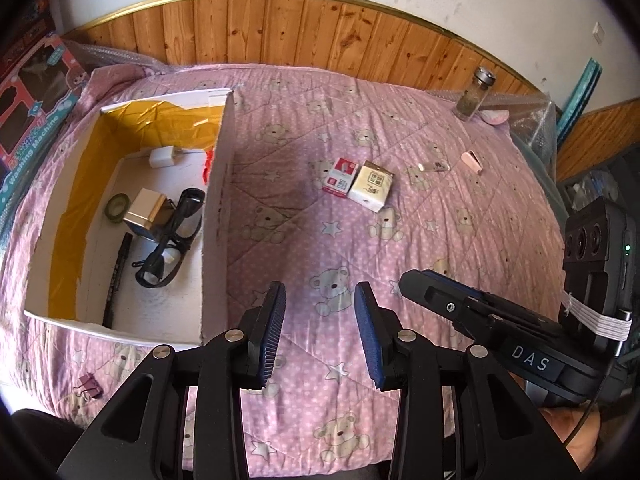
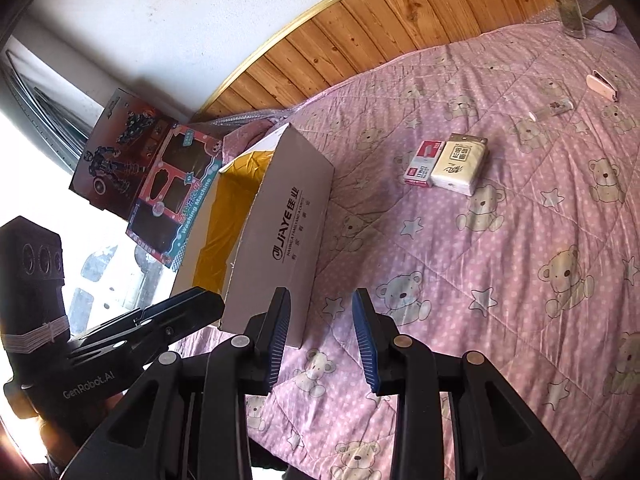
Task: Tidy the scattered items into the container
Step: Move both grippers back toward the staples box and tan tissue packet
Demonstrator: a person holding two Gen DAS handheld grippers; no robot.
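A white cardboard box (image 1: 214, 208) with a yellow lining lies on the pink bedspread at the left; inside are black glasses (image 1: 172, 240), a metal tin (image 1: 146, 210), a pen (image 1: 118, 276), a tape roll and a white charger. Out on the spread lie a red-and-white small box (image 1: 340, 176) beside a cream tissue pack (image 1: 370, 186), a small clear tube (image 1: 434, 167), a pink clip (image 1: 472, 162) and a purple binder clip (image 1: 90, 386). My left gripper (image 1: 320, 332) is open and holds nothing, just right of the box wall. My right gripper (image 2: 320, 332) is open with nothing between its fingers, near the box's (image 2: 288, 232) printed side.
A glass spice jar (image 1: 474, 98) stands at the bed's far right corner by the wood-panelled wall. Toy cartons (image 2: 176, 196) lean against the wall left of the box. The right gripper's body (image 1: 500, 320) is close on my left gripper's right.
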